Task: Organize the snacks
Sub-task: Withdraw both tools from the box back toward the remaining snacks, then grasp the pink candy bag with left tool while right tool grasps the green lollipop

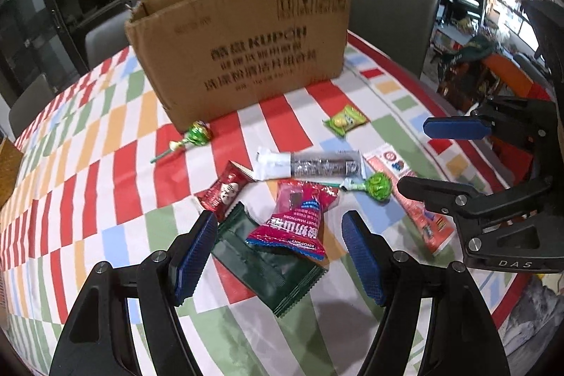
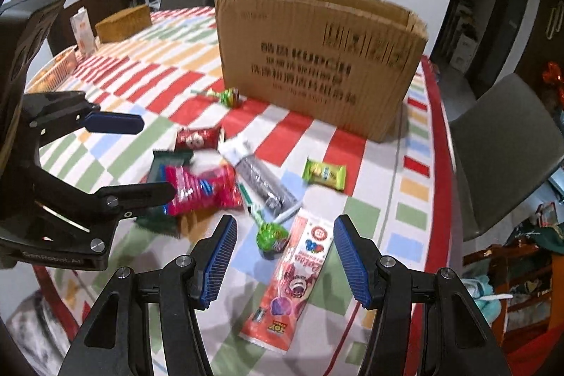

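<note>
Snacks lie scattered on a checked tablecloth (image 1: 105,164) in front of an open cardboard box (image 1: 246,44) (image 2: 317,66). My left gripper (image 1: 278,252) (image 2: 141,157) hovers open over a pink hawthorn packet (image 1: 296,221) (image 2: 201,189) that lies on a dark green packet (image 1: 268,270). My right gripper (image 2: 285,256) (image 1: 433,161) hovers open above a long red-and-white lollipop packet (image 2: 296,273) (image 1: 416,203) and a green lollipop (image 2: 269,235) (image 1: 377,186). Neither gripper's pads touch anything. A silver-and-dark stick packet (image 1: 310,162), a small red packet (image 1: 225,191), a yellow-green packet (image 1: 345,120) and a second green lollipop (image 1: 199,133) lie nearer the box.
Grey chairs (image 1: 394,13) (image 2: 500,147) stand behind and to the right of the table. The table's red edge (image 2: 440,129) runs close on the right. At the far left stand a brown tissue box (image 2: 123,23), a carton (image 2: 83,30) and an orange basket (image 2: 56,66).
</note>
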`<state>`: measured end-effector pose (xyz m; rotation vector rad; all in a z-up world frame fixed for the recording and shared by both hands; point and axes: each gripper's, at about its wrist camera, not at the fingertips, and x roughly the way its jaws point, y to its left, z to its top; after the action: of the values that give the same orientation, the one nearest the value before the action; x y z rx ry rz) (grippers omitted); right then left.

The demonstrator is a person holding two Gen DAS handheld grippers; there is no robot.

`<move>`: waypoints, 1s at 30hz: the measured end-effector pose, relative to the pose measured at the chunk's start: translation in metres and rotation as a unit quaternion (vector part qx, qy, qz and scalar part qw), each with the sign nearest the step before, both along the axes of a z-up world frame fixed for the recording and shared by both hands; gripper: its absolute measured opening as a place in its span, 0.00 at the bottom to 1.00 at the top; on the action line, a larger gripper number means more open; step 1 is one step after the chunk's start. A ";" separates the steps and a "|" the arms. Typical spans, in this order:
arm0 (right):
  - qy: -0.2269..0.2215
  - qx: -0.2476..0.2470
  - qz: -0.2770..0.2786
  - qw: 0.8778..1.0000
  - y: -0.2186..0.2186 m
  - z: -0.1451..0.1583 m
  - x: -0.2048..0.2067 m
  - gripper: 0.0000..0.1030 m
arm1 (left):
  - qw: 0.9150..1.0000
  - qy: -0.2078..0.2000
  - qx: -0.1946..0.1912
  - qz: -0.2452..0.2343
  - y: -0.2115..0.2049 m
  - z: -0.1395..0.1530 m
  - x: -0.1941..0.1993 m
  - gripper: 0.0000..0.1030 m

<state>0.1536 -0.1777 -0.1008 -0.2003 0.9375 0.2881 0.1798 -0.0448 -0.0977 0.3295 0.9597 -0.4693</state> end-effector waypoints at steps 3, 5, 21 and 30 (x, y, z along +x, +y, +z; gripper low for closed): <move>0.015 0.002 0.000 1.000 -0.002 -0.011 0.004 0.56 | 1.000 0.008 0.008 -0.005 -0.003 -0.008 0.005 0.70; 0.021 0.002 0.001 1.000 -0.002 -0.016 0.006 0.56 | 1.000 0.010 0.013 -0.007 -0.004 -0.012 0.008 0.70; 0.066 0.028 0.003 0.997 -0.001 -0.043 0.025 0.42 | 0.998 0.040 0.039 -0.013 -0.019 -0.038 0.036 0.67; 0.074 0.027 0.009 0.997 0.004 -0.049 0.031 0.38 | 0.998 0.053 0.021 -0.016 -0.023 -0.043 0.040 0.44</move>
<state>0.1846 -0.1739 -0.1502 -0.1395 1.0735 0.3468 0.2194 -0.0676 -0.1405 0.3612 1.0709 -0.4993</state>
